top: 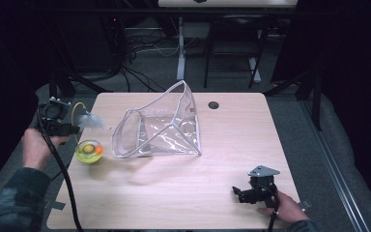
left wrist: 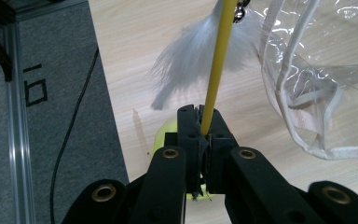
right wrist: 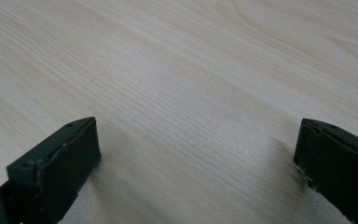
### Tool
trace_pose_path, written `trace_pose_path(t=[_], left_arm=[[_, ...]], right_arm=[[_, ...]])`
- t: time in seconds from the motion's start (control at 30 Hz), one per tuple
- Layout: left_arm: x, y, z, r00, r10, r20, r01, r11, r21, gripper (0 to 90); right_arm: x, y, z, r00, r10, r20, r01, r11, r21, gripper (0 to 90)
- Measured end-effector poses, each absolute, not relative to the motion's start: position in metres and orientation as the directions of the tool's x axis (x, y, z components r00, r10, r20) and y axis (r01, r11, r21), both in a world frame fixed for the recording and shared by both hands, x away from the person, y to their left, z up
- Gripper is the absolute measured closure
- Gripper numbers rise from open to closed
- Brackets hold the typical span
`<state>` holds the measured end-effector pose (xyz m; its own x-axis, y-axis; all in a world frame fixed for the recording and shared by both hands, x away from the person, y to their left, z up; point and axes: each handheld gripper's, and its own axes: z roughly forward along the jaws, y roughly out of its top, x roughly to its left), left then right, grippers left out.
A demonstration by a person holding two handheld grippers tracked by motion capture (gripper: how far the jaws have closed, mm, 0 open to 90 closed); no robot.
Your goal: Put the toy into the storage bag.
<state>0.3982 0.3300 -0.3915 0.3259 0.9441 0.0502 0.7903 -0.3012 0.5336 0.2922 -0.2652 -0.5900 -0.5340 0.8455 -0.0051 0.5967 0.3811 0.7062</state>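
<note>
Left gripper point(left wrist: 204, 122): jaws clamped tight on the yellow wand point(left wrist: 218, 65) of a cat toy. White feather point(left wrist: 193, 58) hangs just beyond the tips; yellow ball base point(top: 89, 151) sits below them. Clear plastic bag point(top: 162, 128) stands open near its right. Right gripper point(right wrist: 196, 154): jaws wide apart, holding nothing, on bare table point(right wrist: 191, 70), well apart from the toy.
</note>
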Motion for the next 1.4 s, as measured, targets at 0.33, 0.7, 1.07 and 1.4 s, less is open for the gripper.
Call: trace_pose_path(t=[0.33,0.7,1.07,1.4], left_arm=[[0.410,0.328,-0.373,0.325,0.944,0.063,0.781,-0.305,0.545,87.7],[0.423,0.321,-0.363,0.340,0.937,0.077,0.780,-0.327,0.534,87.7],[0.431,0.320,-0.357,0.334,0.938,0.089,0.788,-0.330,0.520,87.7],[0.434,0.321,-0.340,0.320,0.941,0.110,0.785,-0.328,0.525,87.7]], right_arm=[[0.292,-0.265,-0.590,-0.534,0.845,-0.005,0.597,0.381,0.706,0.0],[0.292,-0.265,-0.590,-0.535,0.845,-0.005,0.597,0.382,0.706,0.0],[0.292,-0.265,-0.590,-0.535,0.845,-0.004,0.597,0.382,0.706,0.0],[0.292,-0.265,-0.590,-0.535,0.845,-0.004,0.597,0.382,0.706,0.0]])
